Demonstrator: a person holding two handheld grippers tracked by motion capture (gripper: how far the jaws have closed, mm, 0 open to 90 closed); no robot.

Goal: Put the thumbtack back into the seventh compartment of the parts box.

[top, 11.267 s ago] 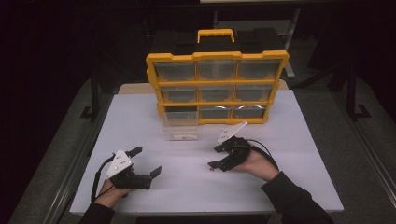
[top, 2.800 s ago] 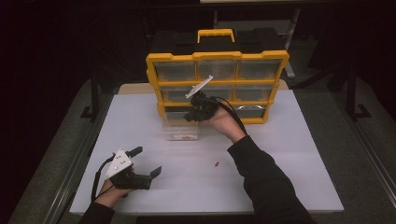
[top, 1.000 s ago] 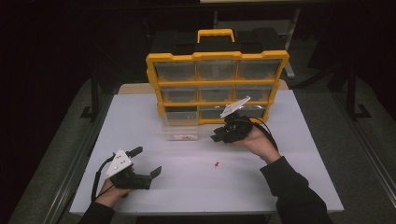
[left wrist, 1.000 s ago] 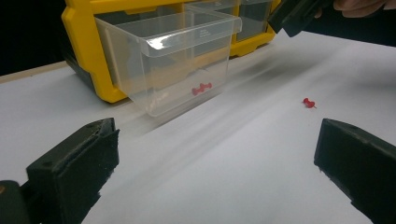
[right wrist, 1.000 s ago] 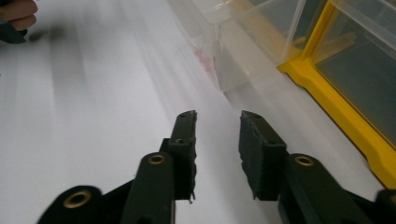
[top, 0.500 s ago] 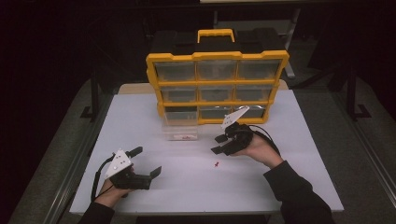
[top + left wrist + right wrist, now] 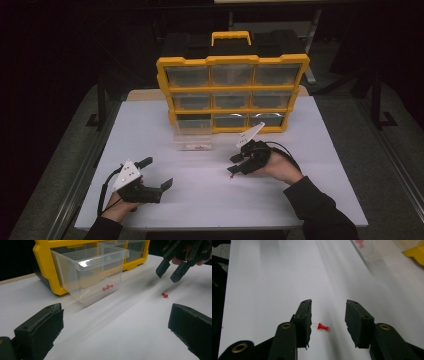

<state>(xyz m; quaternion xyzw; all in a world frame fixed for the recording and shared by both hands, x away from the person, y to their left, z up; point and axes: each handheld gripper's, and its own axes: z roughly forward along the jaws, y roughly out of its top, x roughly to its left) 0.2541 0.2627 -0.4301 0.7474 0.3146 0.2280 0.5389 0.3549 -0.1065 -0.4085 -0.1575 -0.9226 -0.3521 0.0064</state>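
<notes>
A red push pin point(image 7: 322, 327) lies on the white table point(image 7: 200, 195), small in the high view as the pin point(image 7: 231, 176) and seen from the left gripper view as the pin point(image 7: 164, 295). My right gripper point(image 7: 236, 164) hovers just above it, open, jaws on either side of the pin point(image 7: 328, 315). A clear drawer point(image 7: 92, 272) is pulled out of the yellow organizer point(image 7: 232, 92) and rests on the table with red pins point(image 7: 107, 287) inside. My left gripper point(image 7: 157, 174) rests open near the front left, empty.
The organizer stands upright at the back of the table with clear drawers in three rows. The pulled-out drawer point(image 7: 193, 142) sits in front of its lower left. Table edges drop off left and right to dark floor.
My right gripper came back from the organizer, moving toward me and down, and now hangs over the pin on the table. The left gripper has stayed still.
</notes>
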